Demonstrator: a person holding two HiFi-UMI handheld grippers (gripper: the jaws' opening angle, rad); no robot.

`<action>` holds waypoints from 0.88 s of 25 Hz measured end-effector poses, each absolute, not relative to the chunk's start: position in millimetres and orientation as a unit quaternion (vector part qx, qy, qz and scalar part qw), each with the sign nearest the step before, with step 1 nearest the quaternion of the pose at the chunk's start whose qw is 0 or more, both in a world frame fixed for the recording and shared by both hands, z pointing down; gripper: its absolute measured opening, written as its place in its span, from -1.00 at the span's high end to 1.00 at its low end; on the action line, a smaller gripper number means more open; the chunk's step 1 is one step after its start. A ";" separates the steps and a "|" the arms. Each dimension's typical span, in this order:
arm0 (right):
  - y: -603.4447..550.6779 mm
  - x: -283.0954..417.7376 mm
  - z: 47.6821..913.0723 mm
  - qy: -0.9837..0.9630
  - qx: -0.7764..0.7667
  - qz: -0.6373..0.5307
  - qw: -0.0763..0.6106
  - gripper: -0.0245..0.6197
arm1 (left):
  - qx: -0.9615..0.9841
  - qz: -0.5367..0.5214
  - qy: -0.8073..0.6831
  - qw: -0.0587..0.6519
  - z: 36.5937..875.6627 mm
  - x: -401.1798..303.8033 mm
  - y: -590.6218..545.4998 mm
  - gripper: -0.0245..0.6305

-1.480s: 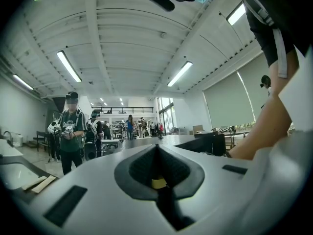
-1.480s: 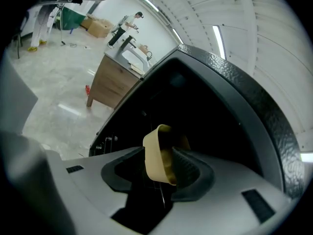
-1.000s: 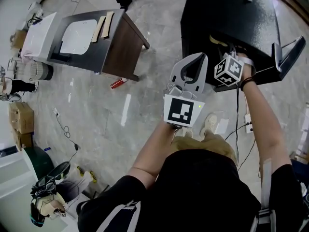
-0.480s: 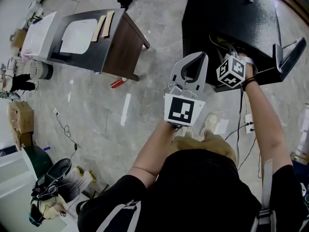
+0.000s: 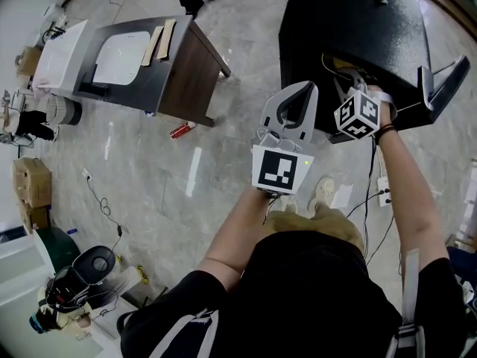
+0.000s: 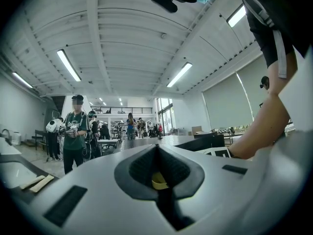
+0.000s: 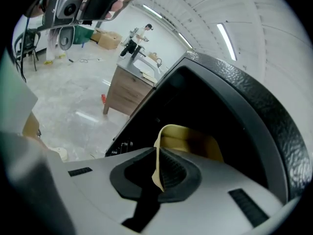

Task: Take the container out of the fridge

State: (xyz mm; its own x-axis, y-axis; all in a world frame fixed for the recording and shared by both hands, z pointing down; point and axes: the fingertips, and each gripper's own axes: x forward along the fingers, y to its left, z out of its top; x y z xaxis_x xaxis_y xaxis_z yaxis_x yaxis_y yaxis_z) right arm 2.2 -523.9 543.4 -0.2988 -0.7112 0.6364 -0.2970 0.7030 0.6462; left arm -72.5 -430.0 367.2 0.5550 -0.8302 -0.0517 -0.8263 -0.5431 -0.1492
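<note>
A black fridge [image 5: 350, 21] stands open at the upper right of the head view, its door [image 5: 441, 86] swung out to the right. A pale yellow container [image 5: 343, 68] sits just inside the dark opening. My right gripper [image 5: 355, 82] reaches into that opening; its jaws have just been closing and are shut on the container's thin rim. In the right gripper view the container [image 7: 195, 142] rises from between the jaws of the right gripper [image 7: 157, 155], framed by the fridge [image 7: 254, 102]. My left gripper [image 5: 297, 89] hangs level in mid-air left of the fridge, shut and holding nothing.
A dark-topped wooden table [image 5: 175, 69] with a white basin stands at the upper left, a red object [image 5: 182, 129] on the floor by its leg. Cables and a power strip [image 5: 384, 189] lie near my feet. Cardboard boxes [image 5: 33, 182] sit at the far left. People [image 6: 74, 131] stand in the hall.
The right gripper has shifted slightly to the right at the fridge opening, and more of the yellow container shows there. The left gripper has stayed where it was.
</note>
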 end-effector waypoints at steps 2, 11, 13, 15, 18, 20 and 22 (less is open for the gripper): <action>-519.5 2.0 538.6 -0.781 0.325 -0.208 0.490 0.78 | -0.878 -0.012 0.472 0.081 365.7 -72.1 -428.2 0.85; -475.8 -11.6 526.6 -0.809 0.311 -0.196 0.459 0.78 | -0.876 -0.003 0.475 0.087 356.7 -75.8 -415.0 0.85; -463.3 -15.3 523.7 -0.816 0.309 -0.188 0.452 0.78 | -0.876 -0.004 0.474 0.088 354.3 -76.6 -409.4 0.85; -450.7 -19.5 519.5 -0.822 0.308 -0.184 0.443 0.78 | -0.877 -0.005 0.472 0.091 352.4 -77.2 -403.2 0.85; -433.1 -25.6 511.1 -0.830 0.310 -0.181 0.428 0.78 | -0.878 -0.006 0.469 0.096 350.8 -79.2 -394.4 0.85; -422.2 -28.5 505.7 -0.835 0.312 -0.176 0.418 0.78 | -0.878 -0.007 0.470 0.093 350.5 -80.9 -389.4 0.85; -412.1 -31.8 501.0 -0.840 0.314 -0.171 0.409 0.78 | -0.879 -0.019 0.470 0.078 352.7 -83.2 -384.4 0.85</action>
